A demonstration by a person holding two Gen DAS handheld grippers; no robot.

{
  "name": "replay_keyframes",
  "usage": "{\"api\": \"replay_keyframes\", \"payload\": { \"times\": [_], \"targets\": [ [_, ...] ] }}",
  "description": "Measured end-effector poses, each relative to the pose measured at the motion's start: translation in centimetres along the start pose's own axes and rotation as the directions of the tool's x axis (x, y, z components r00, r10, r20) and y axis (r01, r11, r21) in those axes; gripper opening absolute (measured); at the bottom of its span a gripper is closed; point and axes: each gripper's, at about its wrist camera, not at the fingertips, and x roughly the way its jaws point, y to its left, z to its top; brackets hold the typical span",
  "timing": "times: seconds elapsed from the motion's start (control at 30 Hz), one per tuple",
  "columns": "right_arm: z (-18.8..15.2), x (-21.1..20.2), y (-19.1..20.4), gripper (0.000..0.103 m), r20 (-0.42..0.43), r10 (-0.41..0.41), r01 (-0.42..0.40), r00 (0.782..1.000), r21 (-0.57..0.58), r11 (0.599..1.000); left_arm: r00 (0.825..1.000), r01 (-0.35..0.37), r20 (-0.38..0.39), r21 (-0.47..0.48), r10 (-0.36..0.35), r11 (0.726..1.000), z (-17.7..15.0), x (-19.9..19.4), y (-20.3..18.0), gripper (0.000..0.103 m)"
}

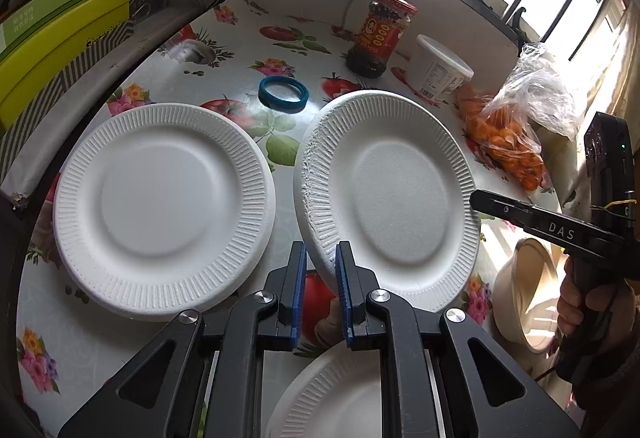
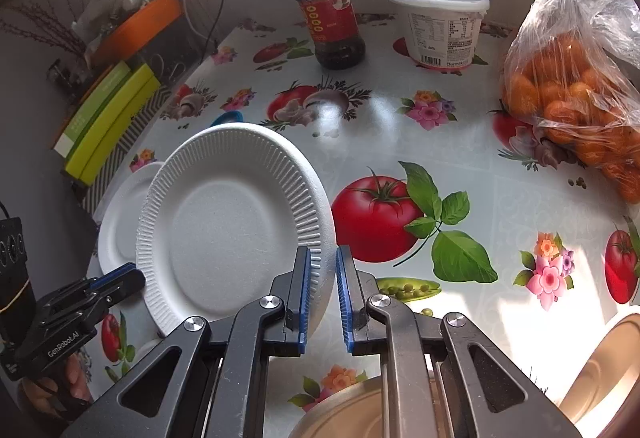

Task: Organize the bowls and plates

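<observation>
A white foam plate [image 1: 392, 194] [image 2: 236, 226] hangs tilted above the fruit-print table, held from both sides. My left gripper [image 1: 322, 252] is shut on its near-left rim, and it shows in the right wrist view [image 2: 130, 276] at the plate's left edge. My right gripper [image 2: 323, 256] is shut on the opposite rim; in the left wrist view its black tip [image 1: 480, 200] meets the plate's right edge. A second foam plate [image 1: 164, 206] [image 2: 118, 214] lies flat to the left. A third plate [image 1: 340, 398] sits under my left gripper. Beige bowls [image 1: 528, 302] [image 2: 348, 414] lie near the front.
At the back stand a red-lidded sauce jar [image 1: 380, 34] [image 2: 328, 14] and a white tub [image 1: 436, 70] [image 2: 440, 22]. A plastic bag of oranges [image 1: 508, 142] [image 2: 572, 86] lies right. A teal ring [image 1: 283, 94] lies between the plates. Green boxes [image 1: 60, 38] border the left edge.
</observation>
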Motion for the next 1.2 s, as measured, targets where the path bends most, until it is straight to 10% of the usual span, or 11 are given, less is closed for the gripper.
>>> {"api": "replay_keyframes", "payload": {
  "times": [1.2],
  "targets": [
    [-10.3, -6.3, 5.2, 0.016, -0.038, 0.086, -0.089, 0.996, -0.083, 0.993, 1.0, 0.006, 0.012, -0.014, -0.006, 1.0, -8.7, -7.8, 1.5, 0.015]
  ]
}}
